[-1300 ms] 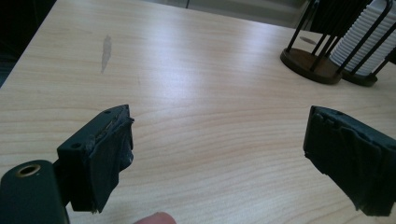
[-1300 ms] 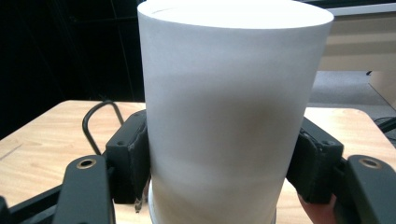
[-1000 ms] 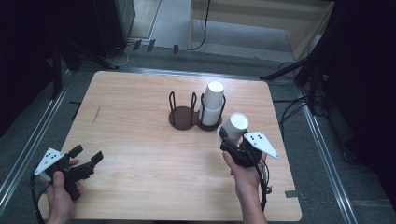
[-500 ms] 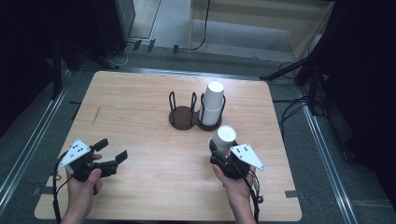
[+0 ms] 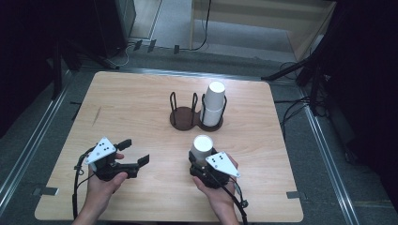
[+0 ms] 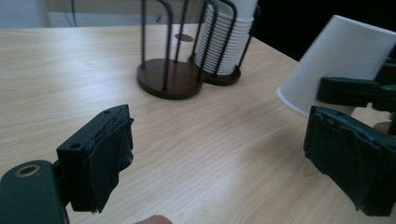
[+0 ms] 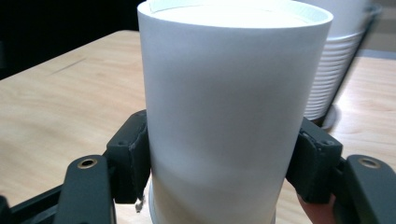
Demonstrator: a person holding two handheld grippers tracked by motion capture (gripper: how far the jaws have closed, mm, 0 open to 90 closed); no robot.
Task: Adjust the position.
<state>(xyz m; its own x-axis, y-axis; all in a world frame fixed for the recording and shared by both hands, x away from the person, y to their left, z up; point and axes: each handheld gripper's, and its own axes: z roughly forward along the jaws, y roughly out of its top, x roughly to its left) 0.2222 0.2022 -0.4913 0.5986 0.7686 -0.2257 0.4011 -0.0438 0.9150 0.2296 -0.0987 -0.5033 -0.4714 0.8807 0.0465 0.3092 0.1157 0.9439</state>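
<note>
Right gripper (image 5: pixel 202 161) pinching 1 upside-down white paper cup (image 5: pixel 202 147) above the light wooden table (image 5: pixel 141 108), just in front of the dark wire 2-slot cup rack (image 5: pixel 195 112). Left gripper (image 5: pixel 133 152) jaws spread, holding nothing.

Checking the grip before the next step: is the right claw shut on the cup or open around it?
Shut on the cup: the right claw has both pads pressing its sides.
</note>
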